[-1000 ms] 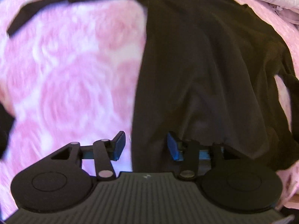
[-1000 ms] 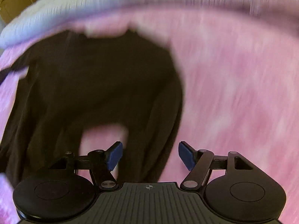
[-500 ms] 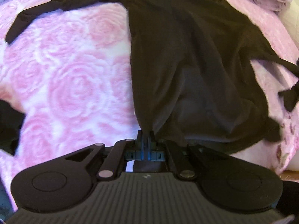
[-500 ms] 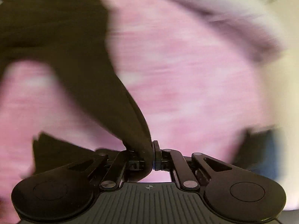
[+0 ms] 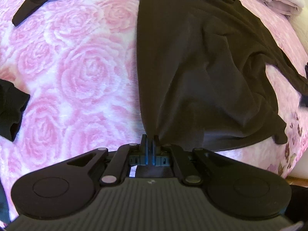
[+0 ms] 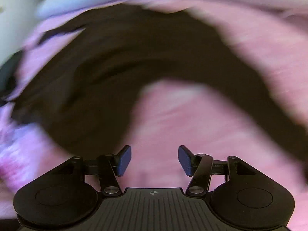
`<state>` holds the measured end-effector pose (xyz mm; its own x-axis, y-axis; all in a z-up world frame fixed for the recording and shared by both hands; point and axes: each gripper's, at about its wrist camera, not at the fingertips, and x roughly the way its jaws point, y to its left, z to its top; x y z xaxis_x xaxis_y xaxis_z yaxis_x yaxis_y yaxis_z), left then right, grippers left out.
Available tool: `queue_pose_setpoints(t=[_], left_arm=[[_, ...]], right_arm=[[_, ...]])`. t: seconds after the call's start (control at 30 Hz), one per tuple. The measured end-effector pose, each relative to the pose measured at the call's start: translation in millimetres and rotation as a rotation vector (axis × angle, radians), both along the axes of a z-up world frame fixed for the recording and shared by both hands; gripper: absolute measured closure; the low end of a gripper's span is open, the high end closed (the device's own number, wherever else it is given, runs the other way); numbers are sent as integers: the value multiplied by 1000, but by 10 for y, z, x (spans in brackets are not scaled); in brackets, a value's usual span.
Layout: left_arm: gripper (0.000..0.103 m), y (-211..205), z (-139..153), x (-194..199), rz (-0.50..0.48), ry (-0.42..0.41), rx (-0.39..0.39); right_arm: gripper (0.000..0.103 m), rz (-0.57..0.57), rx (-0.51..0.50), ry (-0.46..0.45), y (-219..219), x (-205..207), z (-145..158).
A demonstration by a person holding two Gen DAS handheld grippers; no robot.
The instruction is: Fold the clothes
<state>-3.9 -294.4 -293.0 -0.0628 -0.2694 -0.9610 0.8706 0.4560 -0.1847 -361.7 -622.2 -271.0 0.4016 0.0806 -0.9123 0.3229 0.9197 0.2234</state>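
So the left gripper (image 5: 150,144) is sitting closest in its view, fingers pressed together and pinching the near hem of the black shirt (image 5: 192,67). From that pinch the fabric is fanning out away from the camera, lying rumpled across the pink rose-patterned blanket (image 5: 77,77) on the bed. One sleeve (image 5: 38,5) is stretching out to the far left, and another bit of black cloth (image 5: 10,107) is poking in at the left edge; can't tell what it belongs to. Way at the back right, a pale folded cover (image 5: 279,2) is lying along the edge.

Over on the right wrist view everything is blurring badly. The right gripper (image 6: 154,160) is hanging with its blue pads spread apart, gripping nothing, just pink blanket between them. Beyond it the black shirt (image 6: 134,57) is arching across the blanket.
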Motion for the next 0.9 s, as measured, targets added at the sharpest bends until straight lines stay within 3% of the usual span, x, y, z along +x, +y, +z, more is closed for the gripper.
queue_pose_setpoints(t=[0.07, 0.13, 0.2, 0.23, 0.27, 0.3, 0.33, 0.53, 0.63, 0.73, 0.9], left_arm=[[102, 36, -30, 57, -9, 16, -7], [102, 62, -54, 104, -25, 28, -13], [102, 74, -56, 135, -55, 33, -22], [102, 79, -48, 147, -74, 36, -29], [102, 88, -18, 148, -98, 27, -41], [102, 106, 23, 146, -123, 21, -54], [102, 131, 90, 138, -157, 21, -72], [102, 379, 581, -104, -258, 83, -166], [102, 533, 684, -452, -287, 127, -175], [102, 736, 536, -798, -271, 140, -118], [100, 986, 39, -1157, -185, 120, 70]], right_arm=[[44, 116, -15, 25, 435, 46, -177], [44, 210, -135, 56, 777, 74, -368], [47, 158, -103, 61, 849, 106, -491], [71, 121, -69, 62, 798, 111, -505], [86, 84, -37, 63, 742, 116, -516], [94, 66, -27, 68, 698, 101, -495], [96, 69, -58, 76, 691, 92, -422], [97, 410, -513, 122, 797, -441, 339], [97, 546, -612, 172, 954, -831, 546], [97, 651, -622, 211, 1208, -1190, 486], [96, 729, -547, 255, 1540, -1479, -41]])
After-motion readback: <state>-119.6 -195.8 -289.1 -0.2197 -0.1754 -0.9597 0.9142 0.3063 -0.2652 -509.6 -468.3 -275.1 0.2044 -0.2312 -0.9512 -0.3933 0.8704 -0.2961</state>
